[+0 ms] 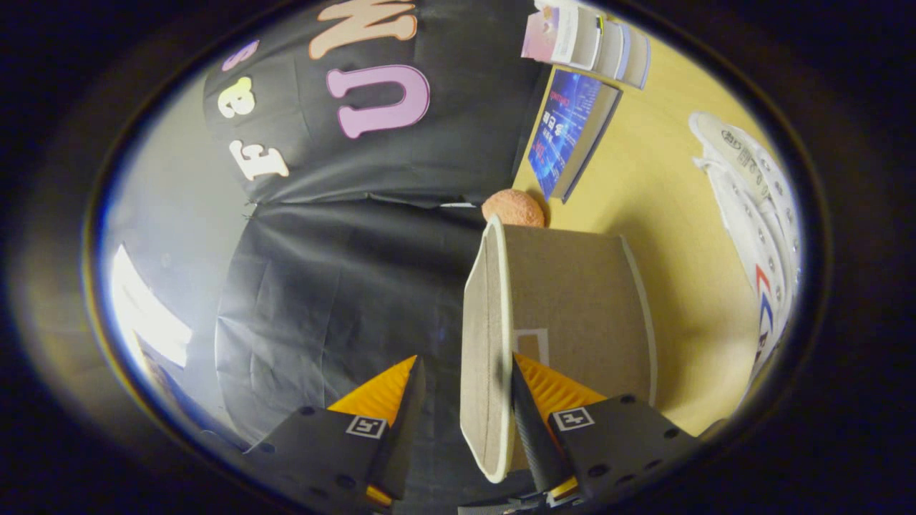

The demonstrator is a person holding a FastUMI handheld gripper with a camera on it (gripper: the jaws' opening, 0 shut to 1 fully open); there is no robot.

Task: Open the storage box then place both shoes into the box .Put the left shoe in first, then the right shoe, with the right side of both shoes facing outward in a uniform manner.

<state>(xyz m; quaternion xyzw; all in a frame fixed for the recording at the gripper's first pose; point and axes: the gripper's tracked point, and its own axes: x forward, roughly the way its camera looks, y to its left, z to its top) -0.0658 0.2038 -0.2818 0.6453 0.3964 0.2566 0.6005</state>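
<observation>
The beige fabric storage box (pixel 580 300) with white trim stands on the yellow table (pixel 665 193), just ahead of my fingers. Its lid flap (pixel 481 336) is raised and runs edge-on between the two fingers. My gripper (pixel 465 361) is open around that flap: the right finger (pixel 529 422) lies against its inner side, while the left finger (pixel 404 408) stands a little apart from its outer face. One white high-top shoe (pixel 758 214) with red and blue marks lies on the table beyond the box, off to the right finger's side.
An orange ball (pixel 513 207) rests right behind the box. A blue book (pixel 569 132) lies beyond it, and a row of books (pixel 590 39) stands farther back. The black cloth wall (pixel 343 286) hangs on the left finger's side.
</observation>
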